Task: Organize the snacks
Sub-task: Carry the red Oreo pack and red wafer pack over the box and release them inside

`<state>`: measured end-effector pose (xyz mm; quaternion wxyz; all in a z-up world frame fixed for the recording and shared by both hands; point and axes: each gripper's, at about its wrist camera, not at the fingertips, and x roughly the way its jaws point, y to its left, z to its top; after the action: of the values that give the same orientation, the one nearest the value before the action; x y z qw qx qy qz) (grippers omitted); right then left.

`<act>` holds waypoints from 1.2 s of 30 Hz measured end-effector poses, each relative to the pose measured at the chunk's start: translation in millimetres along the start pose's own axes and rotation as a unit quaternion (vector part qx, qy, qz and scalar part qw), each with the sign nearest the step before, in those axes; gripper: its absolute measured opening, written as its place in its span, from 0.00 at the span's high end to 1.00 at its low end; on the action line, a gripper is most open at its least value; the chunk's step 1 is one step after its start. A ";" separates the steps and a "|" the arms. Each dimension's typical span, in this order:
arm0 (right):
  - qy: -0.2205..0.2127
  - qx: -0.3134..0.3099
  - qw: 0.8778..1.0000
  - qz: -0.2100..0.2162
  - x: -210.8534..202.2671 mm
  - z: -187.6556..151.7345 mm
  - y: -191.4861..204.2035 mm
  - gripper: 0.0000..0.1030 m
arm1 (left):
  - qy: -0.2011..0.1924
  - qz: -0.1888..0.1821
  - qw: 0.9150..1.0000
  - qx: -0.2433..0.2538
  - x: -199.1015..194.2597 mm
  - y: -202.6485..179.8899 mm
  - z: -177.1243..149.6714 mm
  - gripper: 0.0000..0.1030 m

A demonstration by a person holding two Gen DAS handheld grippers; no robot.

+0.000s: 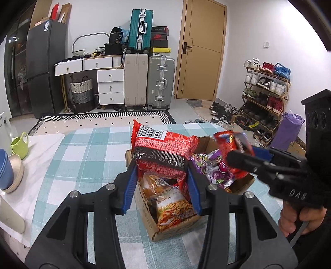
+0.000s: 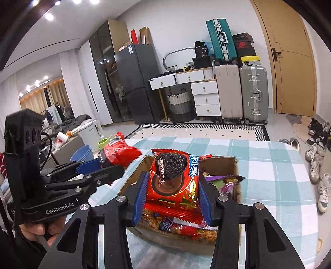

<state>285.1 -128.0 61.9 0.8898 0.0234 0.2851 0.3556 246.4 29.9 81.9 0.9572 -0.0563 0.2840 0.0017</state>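
The right claw grips a red Oreo packet above the open cardboard box.

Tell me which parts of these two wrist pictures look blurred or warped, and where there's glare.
Left wrist view: the door bows from fisheye distortion, corners go dark, and the right gripper with its red packet is motion-smeared. Right wrist view: ceiling spotlights flare white, the foil on the Oreo packet glints, and the left gripper looks slightly soft.
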 end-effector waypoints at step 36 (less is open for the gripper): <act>0.059 -0.011 0.998 -0.020 71.6 -2.0 -35.0 0.56 | 0.065 -0.005 0.996 0.053 100.9 -12.5 -34.4 0.59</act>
<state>347.6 -108.1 16.6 0.8787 -0.0130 0.3338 0.3412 312.8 10.9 -0.3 0.9385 -0.0066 0.3446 -0.0218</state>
